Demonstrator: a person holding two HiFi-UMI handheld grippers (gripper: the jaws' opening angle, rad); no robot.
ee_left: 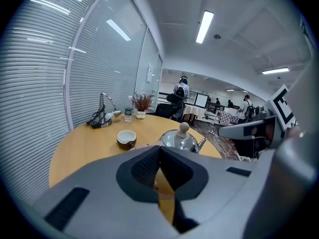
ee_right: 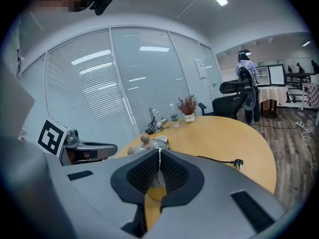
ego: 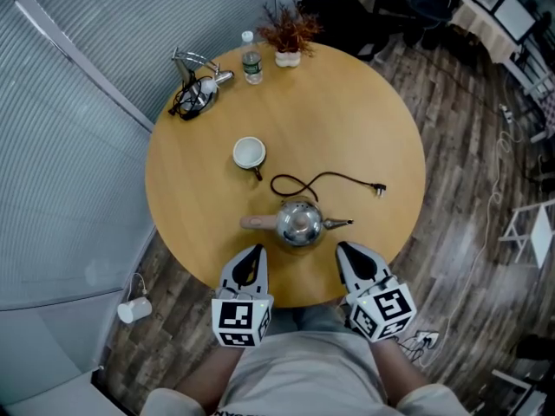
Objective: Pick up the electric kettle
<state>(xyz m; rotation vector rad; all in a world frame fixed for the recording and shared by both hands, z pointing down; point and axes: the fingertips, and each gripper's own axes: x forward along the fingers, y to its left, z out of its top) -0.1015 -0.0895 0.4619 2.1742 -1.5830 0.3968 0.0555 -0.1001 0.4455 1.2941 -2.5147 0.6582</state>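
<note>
Kettle look: small round kettle of shiny steel (ego: 299, 224) with a pale wooden knob on the lid. In the head view a pale wooden handle sticks straight out to the left and a thin spout points right.
Kettle spot: upright on the round wooden table (ego: 364, 128), close to the person's edge, just ahead of both grippers.
Left gripper (ego: 252, 252): jaws pressed together with nothing in them, tip near the handle but not touching.
Right gripper (ego: 345, 250): same deal, squeezed closed and empty, tip near the spout side, apart from it.
Cord: black power cord (ego: 325, 178) loops right behind the kettle, plug lying off to the right.
Cup: white cup with a brown outside (ego: 249, 153), beyond the handle, apart from the kettle.
Far edge: chrome desk lamp with tangled black cable (ego: 195, 85), clear plastic water bottle (ego: 251, 66), white pot of dried reddish plant (ego: 289, 35).
</note>
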